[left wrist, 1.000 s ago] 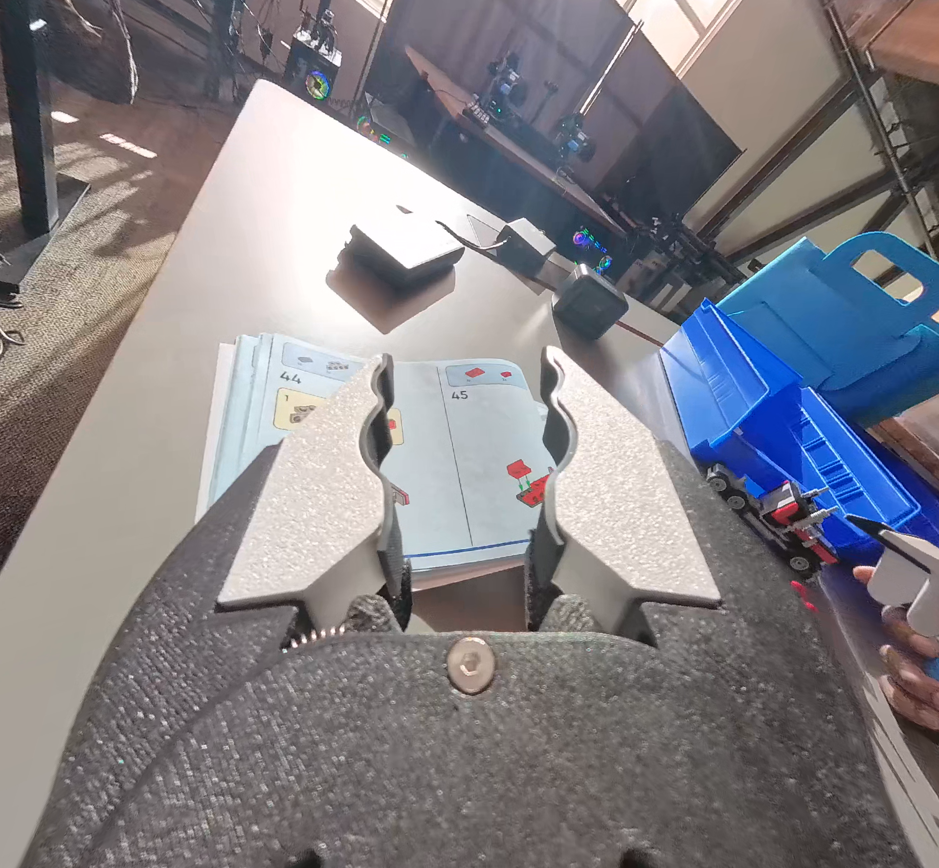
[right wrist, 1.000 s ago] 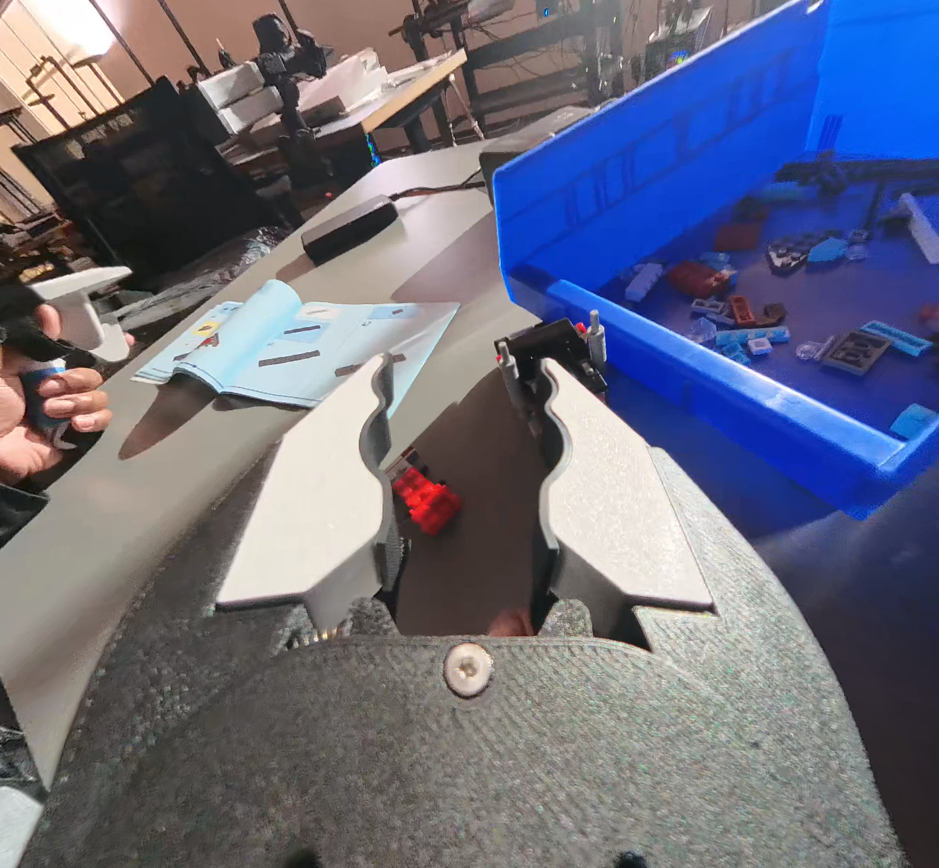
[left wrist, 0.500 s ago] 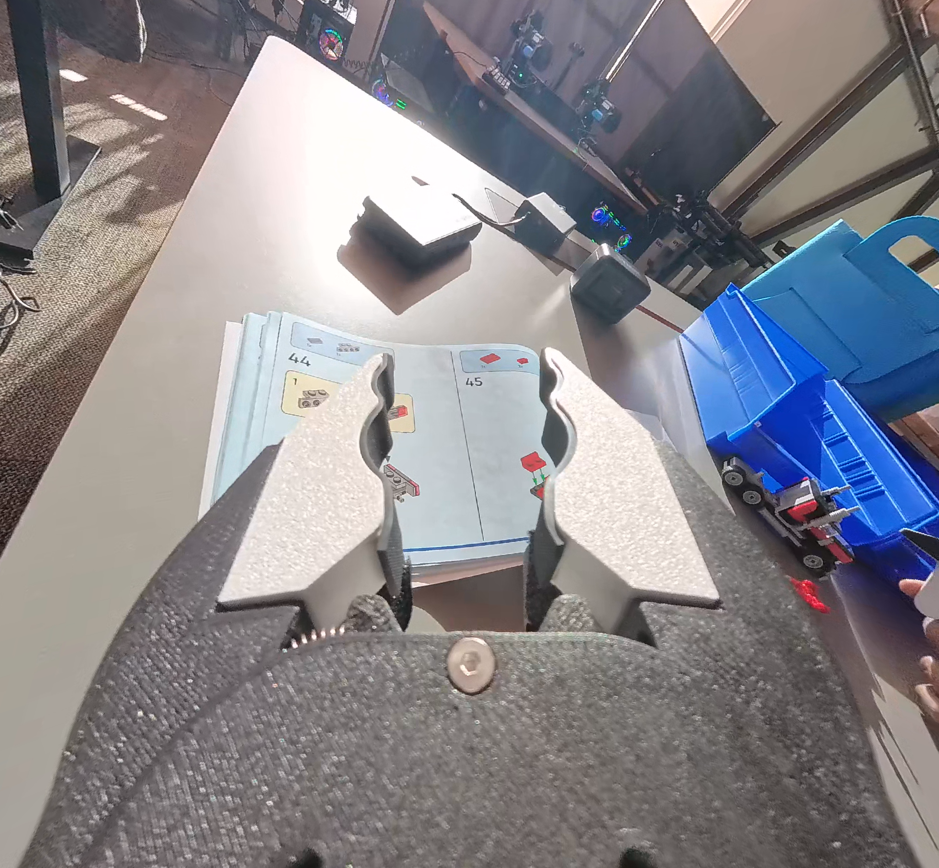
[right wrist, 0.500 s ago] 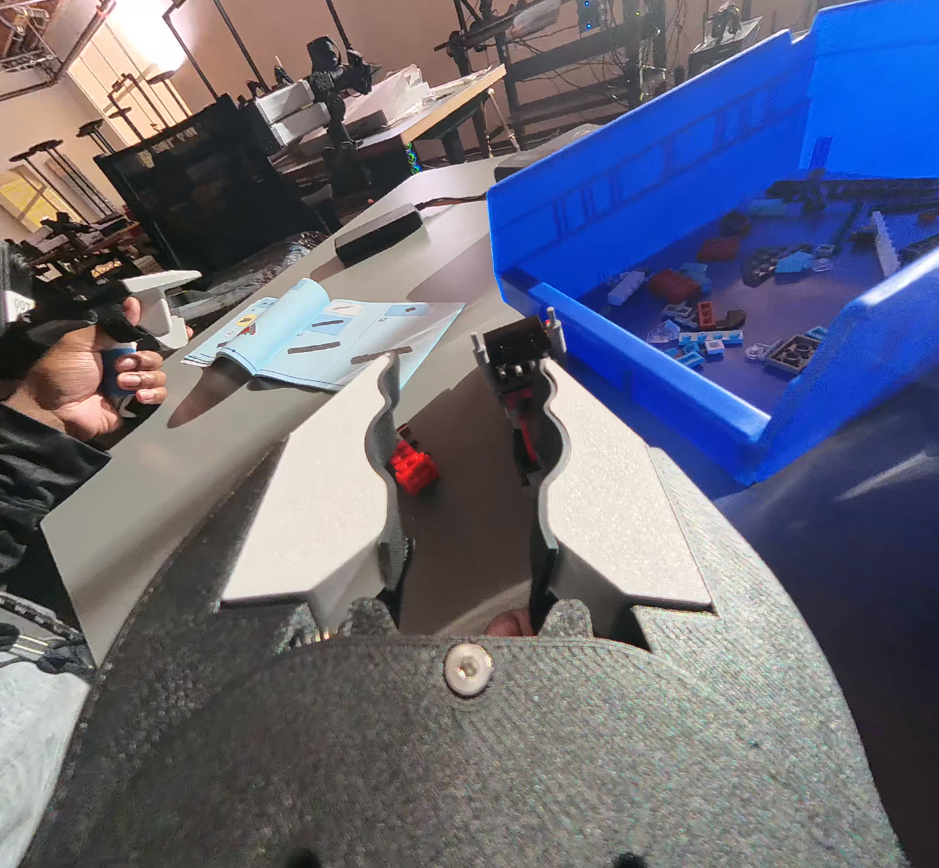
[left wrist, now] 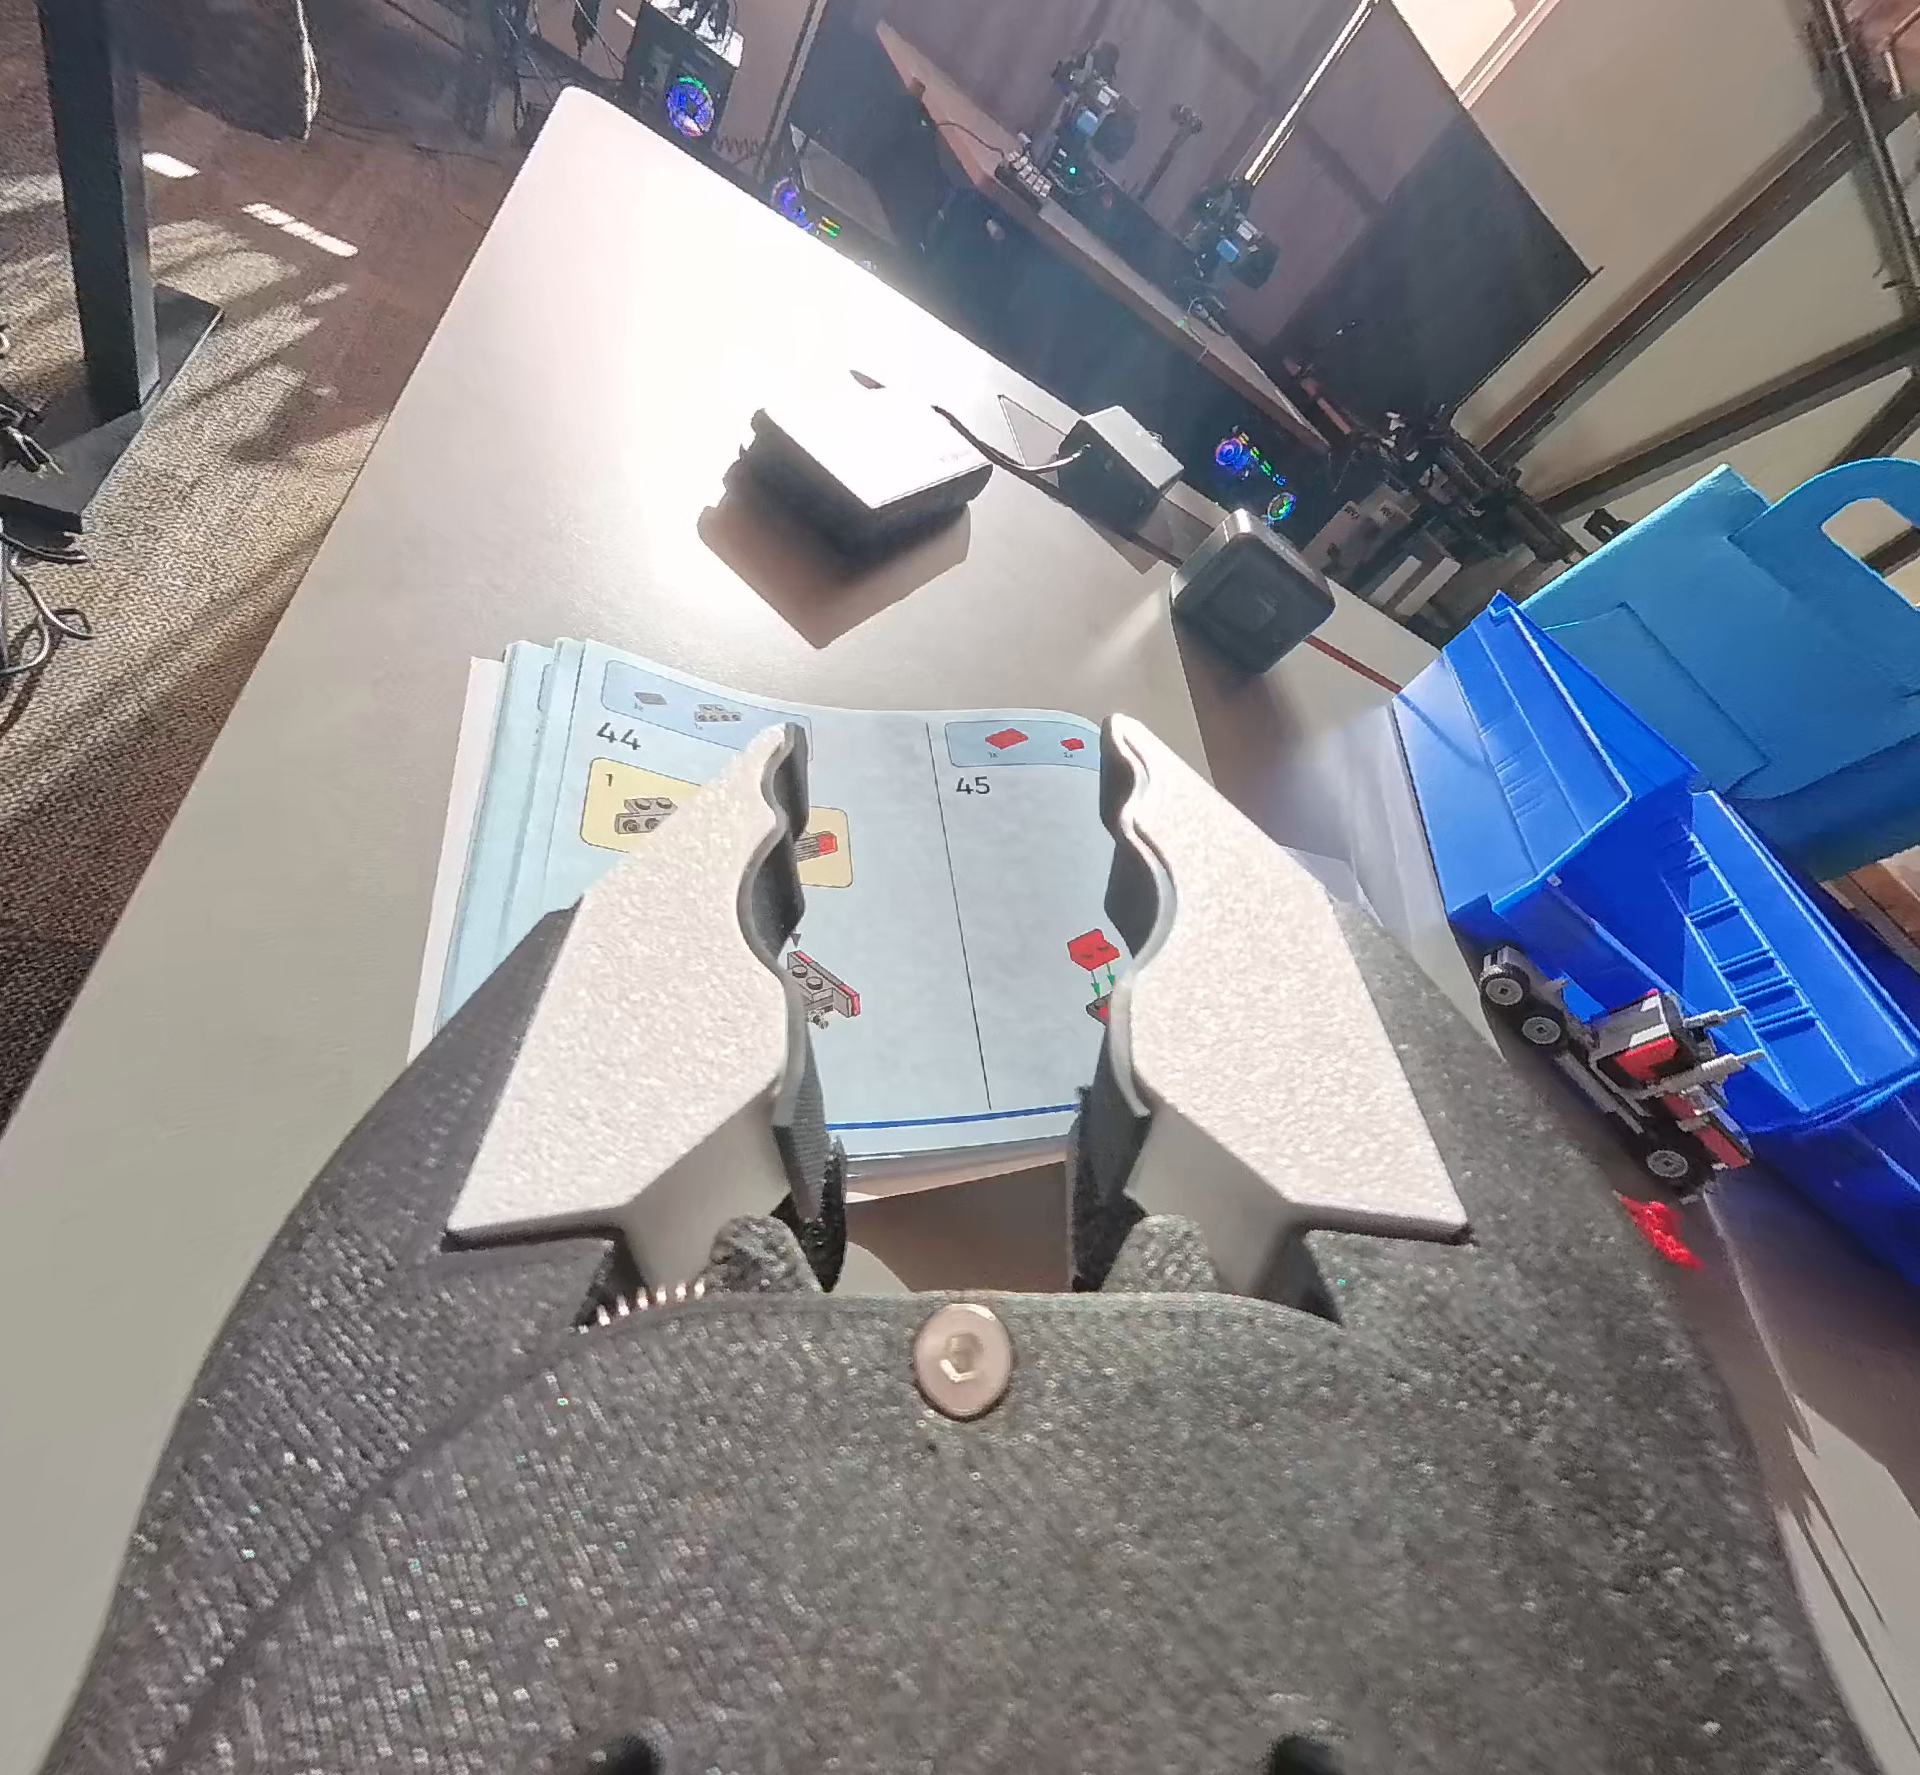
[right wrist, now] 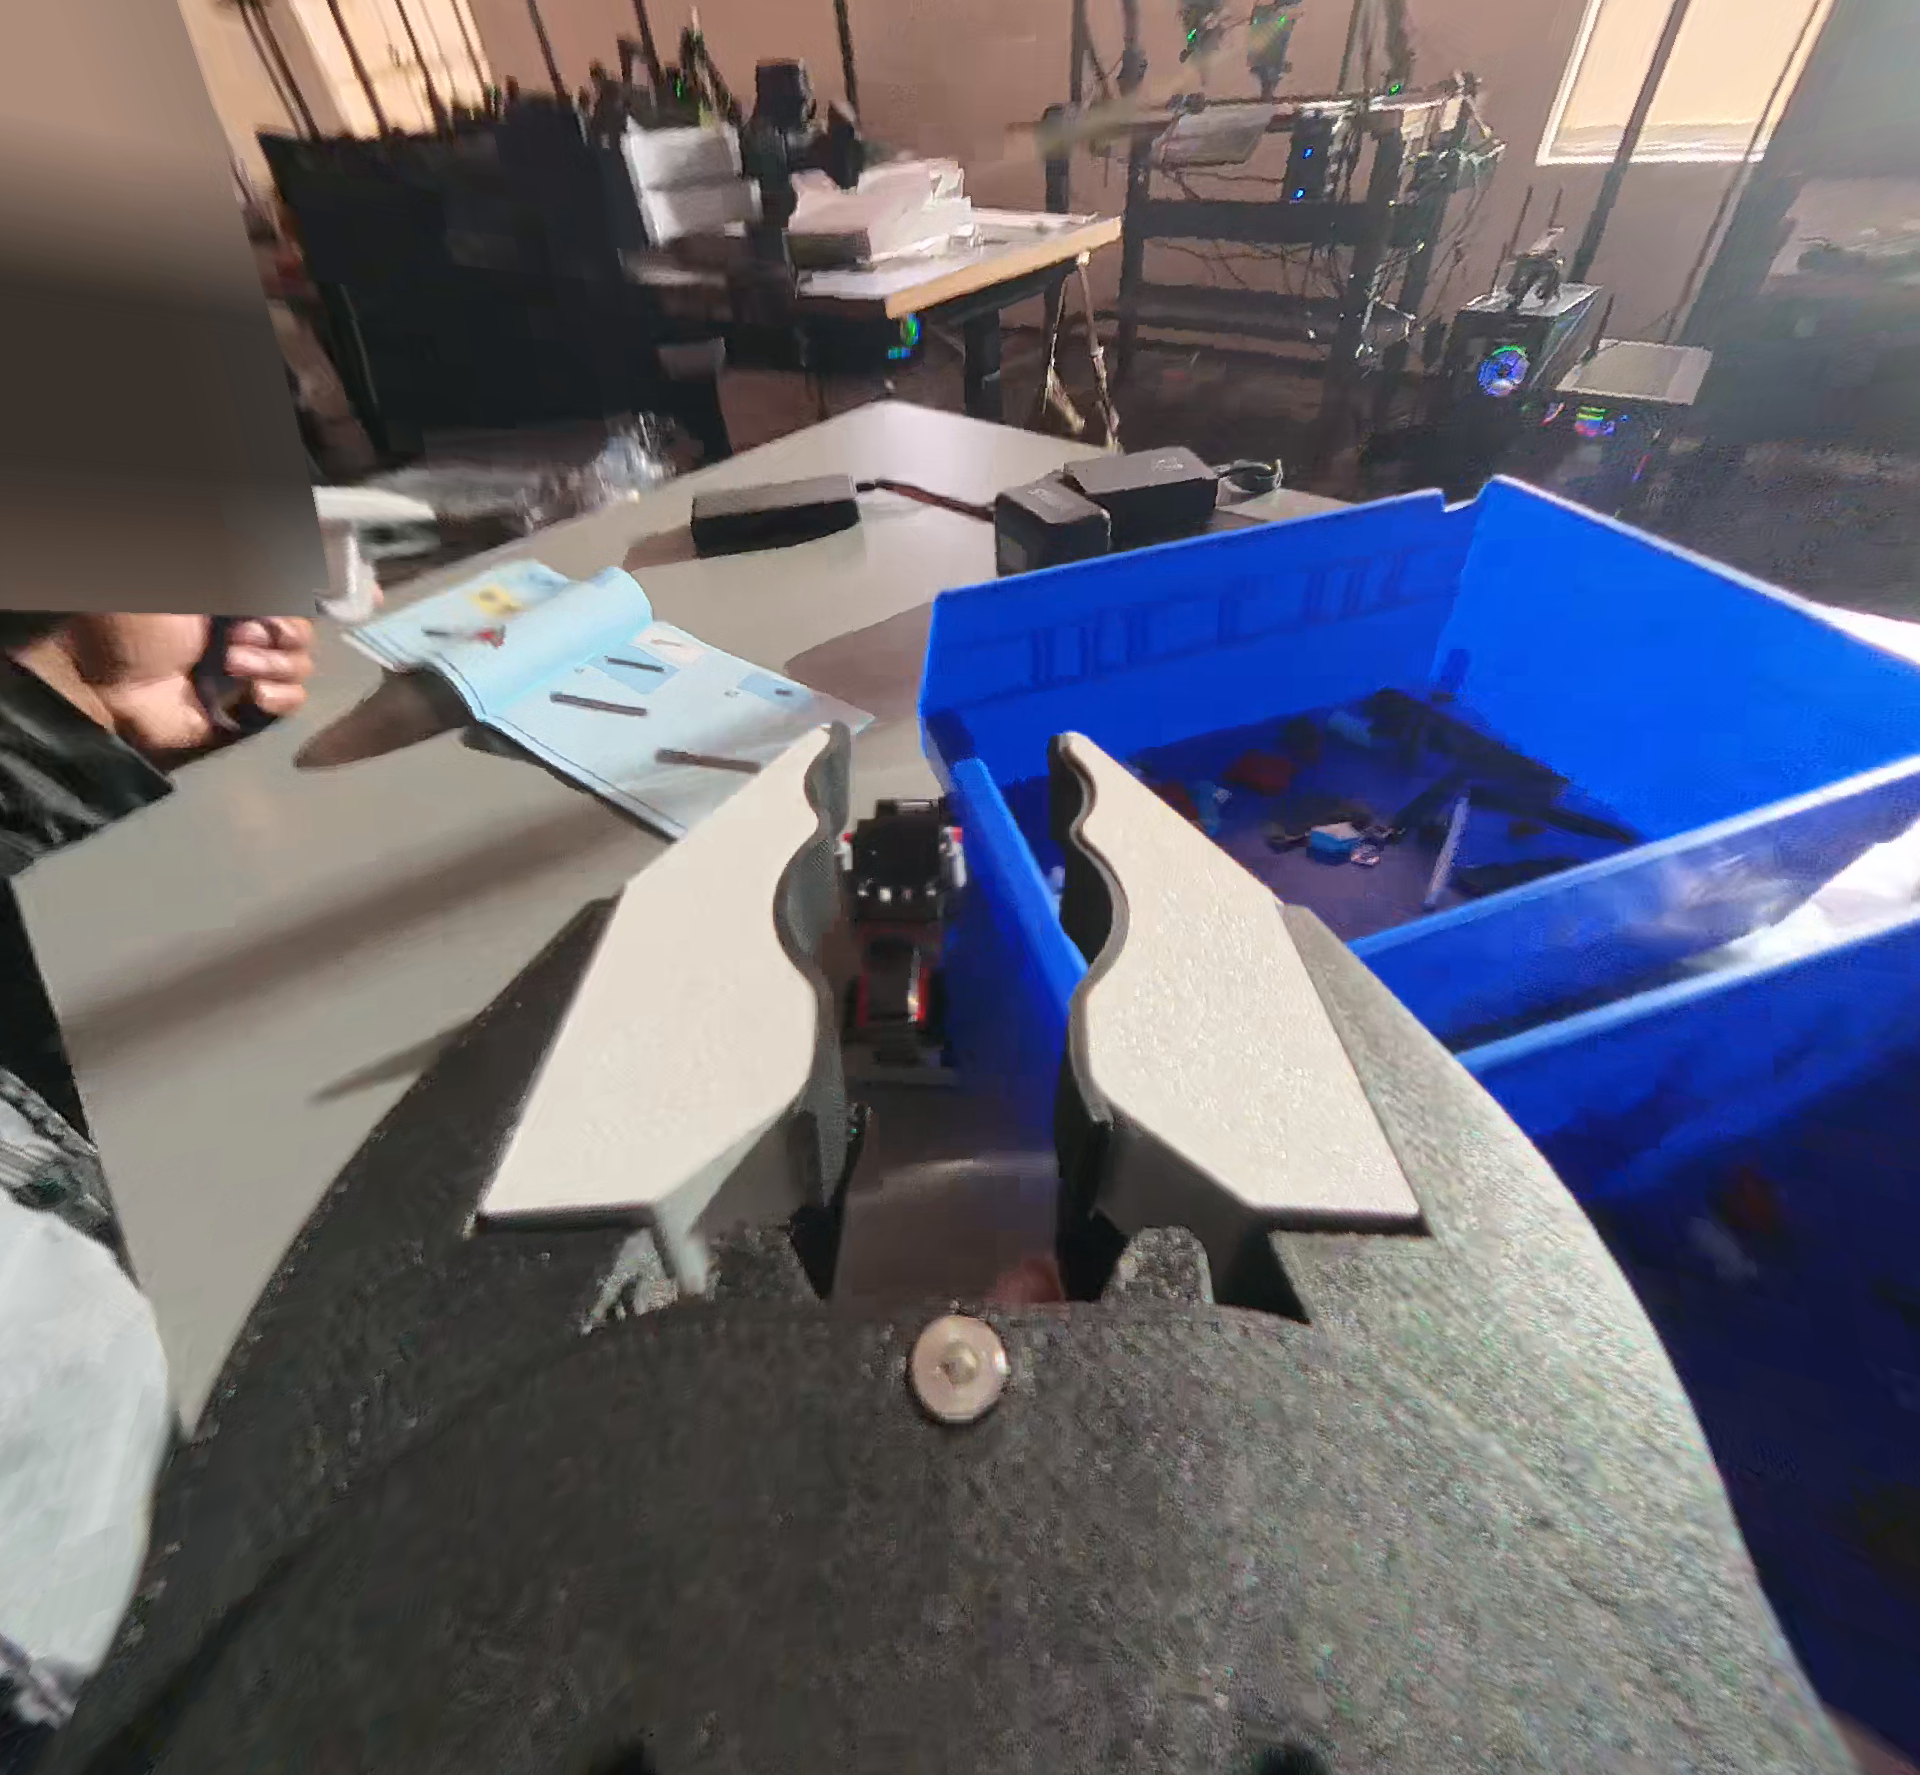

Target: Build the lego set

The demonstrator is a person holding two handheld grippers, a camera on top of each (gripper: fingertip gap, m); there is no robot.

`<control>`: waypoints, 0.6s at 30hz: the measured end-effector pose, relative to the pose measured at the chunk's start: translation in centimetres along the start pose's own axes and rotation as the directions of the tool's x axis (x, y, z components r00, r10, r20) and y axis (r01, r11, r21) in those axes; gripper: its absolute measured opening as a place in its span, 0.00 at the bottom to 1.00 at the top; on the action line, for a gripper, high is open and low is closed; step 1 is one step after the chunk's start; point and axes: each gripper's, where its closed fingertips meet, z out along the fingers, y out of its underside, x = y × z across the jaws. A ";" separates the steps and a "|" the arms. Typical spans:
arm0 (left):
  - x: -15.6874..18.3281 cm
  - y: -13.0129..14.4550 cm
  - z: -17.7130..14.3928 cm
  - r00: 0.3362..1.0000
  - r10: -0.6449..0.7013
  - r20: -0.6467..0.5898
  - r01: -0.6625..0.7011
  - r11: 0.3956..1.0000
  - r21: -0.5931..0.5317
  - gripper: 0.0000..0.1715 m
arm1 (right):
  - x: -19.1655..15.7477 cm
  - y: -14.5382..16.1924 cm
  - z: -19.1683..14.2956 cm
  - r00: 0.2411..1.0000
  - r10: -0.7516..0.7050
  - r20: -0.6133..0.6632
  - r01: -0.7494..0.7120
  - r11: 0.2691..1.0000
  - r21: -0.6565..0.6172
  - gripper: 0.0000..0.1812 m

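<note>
My left gripper (left wrist: 951, 759) is open and empty, held above the open pale-blue instruction booklet (left wrist: 894, 894) on the grey table. A partly built black, grey and red lego truck (left wrist: 1621, 1071) stands against the blue bin (left wrist: 1662, 894), with a small red lego piece (left wrist: 1662, 1242) on the table near it. My right gripper (right wrist: 951, 769) is open, and the truck (right wrist: 899, 904) shows low in the gap between its jaws, beside the bin wall (right wrist: 997, 852). The bin holds several loose lego pieces (right wrist: 1340, 832). The left gripper (right wrist: 364, 530) and a hand (right wrist: 208, 676) show at far left.
A flat black box (left wrist: 862, 468), a small adapter (left wrist: 1117, 468) with a cable and a black cube (left wrist: 1247, 603) sit on the far side of the table. The booklet (right wrist: 582, 665) lies left of the bin. A lighter blue bin (left wrist: 1787, 645) stands behind it. Spacing between my two grippers at the tips: around 50 cm.
My right gripper has swung around so the truck now sits in line between its jaws; the red piece has left its view. The left gripper shifted slightly; the right hand has left its view.
</note>
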 end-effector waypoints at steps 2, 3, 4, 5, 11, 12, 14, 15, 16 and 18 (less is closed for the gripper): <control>0.1 0.1 0.1 1.000 -0.002 -0.005 0.002 1.000 -0.005 0.34 | 2.3 -0.7 1.0 0.991 -0.131 0.012 0.132 0.984 -0.121 0.22; 0.1 0.1 0.1 1.000 -0.002 -0.007 0.002 1.000 -0.008 0.33 | 3.9 -1.0 1.9 0.979 -0.203 0.016 0.202 0.960 -0.193 0.21; 0.1 0.2 0.2 1.000 -0.002 -0.008 0.002 1.000 -0.011 0.33 | 5.7 -1.2 3.0 0.960 -0.279 0.023 0.275 0.925 -0.261 0.21; 0.2 0.2 0.2 1.000 -0.001 -0.010 0.001 1.000 -0.012 0.33 | 7.5 -1.2 4.3 0.937 -0.346 0.051 0.343 0.878 -0.335 0.20; 0.3 0.2 0.2 1.000 0.002 -0.018 -0.002 1.000 -0.014 0.33 | 18.1 3.5 15.3 0.836 -0.453 0.308 0.519 0.473 -0.712 0.17; 0.3 0.2 0.1 1.000 0.002 -0.020 -0.003 1.000 -0.011 0.33 | 19.8 4.7 16.8 0.820 -0.461 0.340 0.533 0.395 -0.748 0.17; 0.4 0.1 0.0 1.000 -0.001 -0.026 0.001 1.000 -0.002 0.33 | 22.4 7.0 18.8 0.795 -0.456 0.401 0.545 0.247 -0.801 0.16; 0.5 0.0 -0.1 1.000 -0.004 -0.031 0.004 1.000 0.006 0.33 | 23.2 7.9 19.4 0.790 -0.442 0.425 0.547 0.194 -0.815 0.17; 0.5 -0.1 -0.2 0.999 -0.006 -0.038 0.007 1.000 0.016 0.33 | 23.7 8.7 19.9 0.789 -0.426 0.443 0.545 0.151 -0.825 0.16; 0.8 -0.3 -0.6 0.998 -0.009 -0.054 0.012 0.999 0.039 0.33 | 24.3 9.7 20.3 0.781 -0.397 0.481 0.553 0.083 -0.829 0.15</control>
